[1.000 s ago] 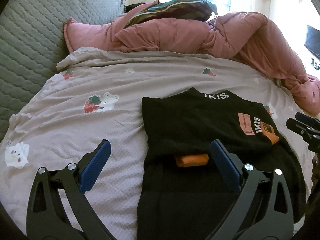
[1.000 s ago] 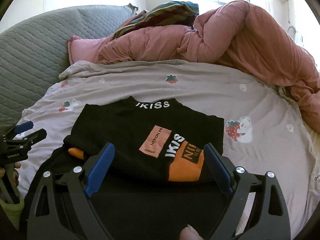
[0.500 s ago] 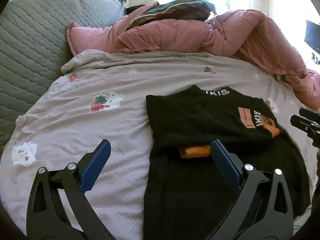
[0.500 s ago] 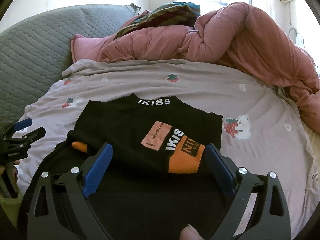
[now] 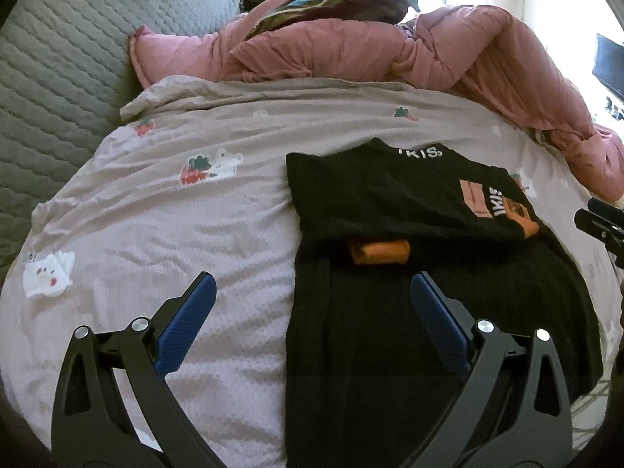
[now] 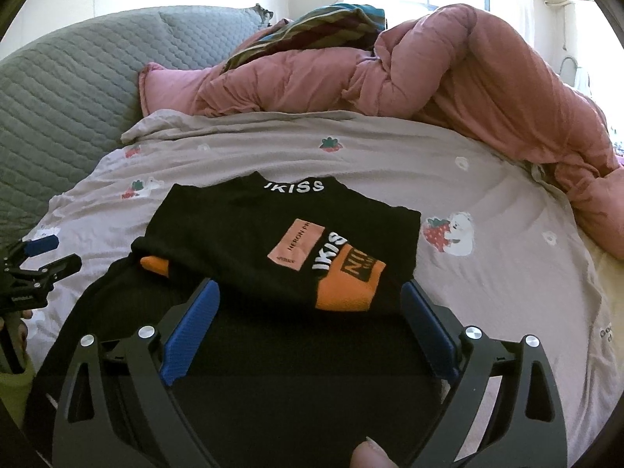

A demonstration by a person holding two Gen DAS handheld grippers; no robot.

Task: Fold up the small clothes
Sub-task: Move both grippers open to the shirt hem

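Left tongs (image 5: 310, 292): I read them as spread wide, nothing between the blue pads; they hover over the left edge of the garment, one finger above the sheet, the other above black cloth.
Right tongs (image 6: 310, 298): also spread wide and empty; they hover over the near half of the garment, straddling its folded-down part.
Black shirt (image 6: 273, 241): lies flat on the bed straight ahead of my right tongs, and ahead and to the right of my left tongs. Top part is folded down over the lower part; white "IKISS" lettering at the collar, a pink patch and an orange block on the front.
Orange cuff (image 5: 380, 252): pokes out from under the folded layer, just beyond my left tongs' right finger.
Bed sheet (image 5: 175, 214): pale mauve with strawberry and bear prints, wrinkled to the left of the left tongs.
Pink duvet (image 6: 448, 74): heaped far beyond both tongs, along the far and right side of the bed.
Grey quilted cover (image 5: 58, 58): far left of both tongs.
Thumb (image 6: 370, 456): a tip shows at the bottom edge of the right view.
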